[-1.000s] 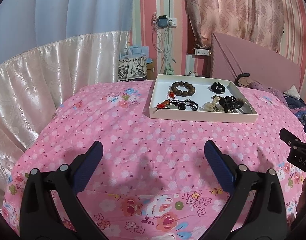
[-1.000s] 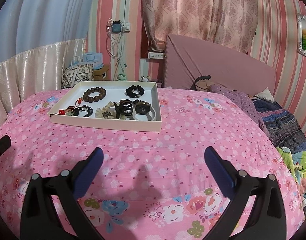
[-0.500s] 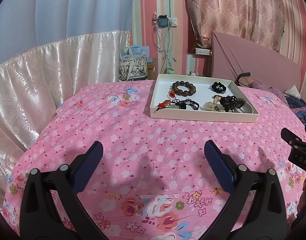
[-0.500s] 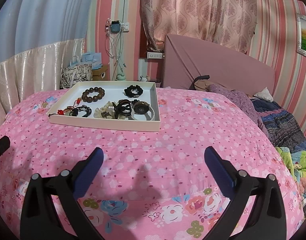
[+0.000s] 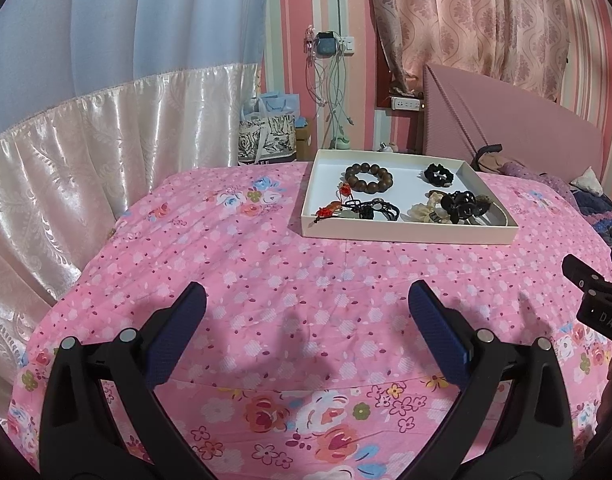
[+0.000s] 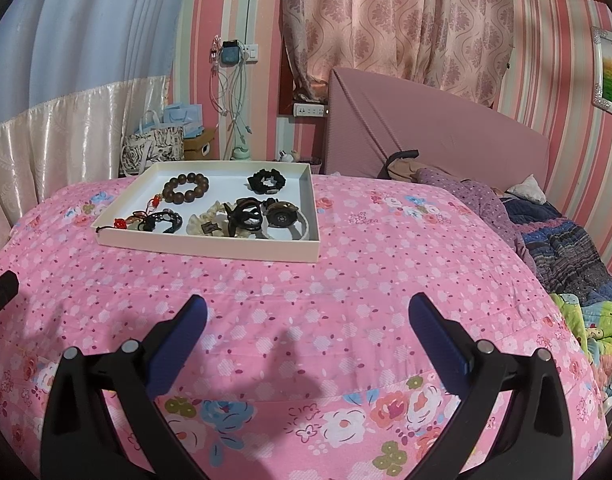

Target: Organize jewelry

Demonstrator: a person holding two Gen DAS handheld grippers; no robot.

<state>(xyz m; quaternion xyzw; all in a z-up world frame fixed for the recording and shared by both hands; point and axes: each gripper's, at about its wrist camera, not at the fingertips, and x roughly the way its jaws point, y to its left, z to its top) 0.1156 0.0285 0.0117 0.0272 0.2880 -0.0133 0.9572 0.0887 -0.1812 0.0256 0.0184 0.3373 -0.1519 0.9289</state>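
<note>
A shallow white tray [image 5: 406, 236] [image 6: 209, 250] lies on a pink floral bedspread. In it are a brown bead bracelet [image 5: 368, 178] [image 6: 185, 188], a black scrunchie [image 5: 438, 173] [image 6: 265, 182], a red-knotted cord with a black bracelet [image 5: 358, 209] [image 6: 151, 220], a cream scrunchie [image 5: 424, 213] [image 6: 205, 222] and a black claw clip [image 5: 462, 205] [image 6: 245, 213]. My left gripper [image 5: 306, 308] is open over bare bedspread, well short of the tray. My right gripper [image 6: 306, 316] is open too, nothing between its fingers.
A pink headboard [image 6: 434, 132] and rumpled bedding [image 6: 558, 240] are at the right. White satin curtain [image 5: 85, 152] hangs along the bed's left side. Bags [image 5: 269, 136] and hanging cables [image 5: 330, 92] stand against the far wall. The other gripper's tip [image 5: 594, 296] shows at the right edge.
Both views have shifted slightly, the tray sitting a little nearer and lower in the right wrist view. Both grippers stay open. Nothing in the tray has moved.
</note>
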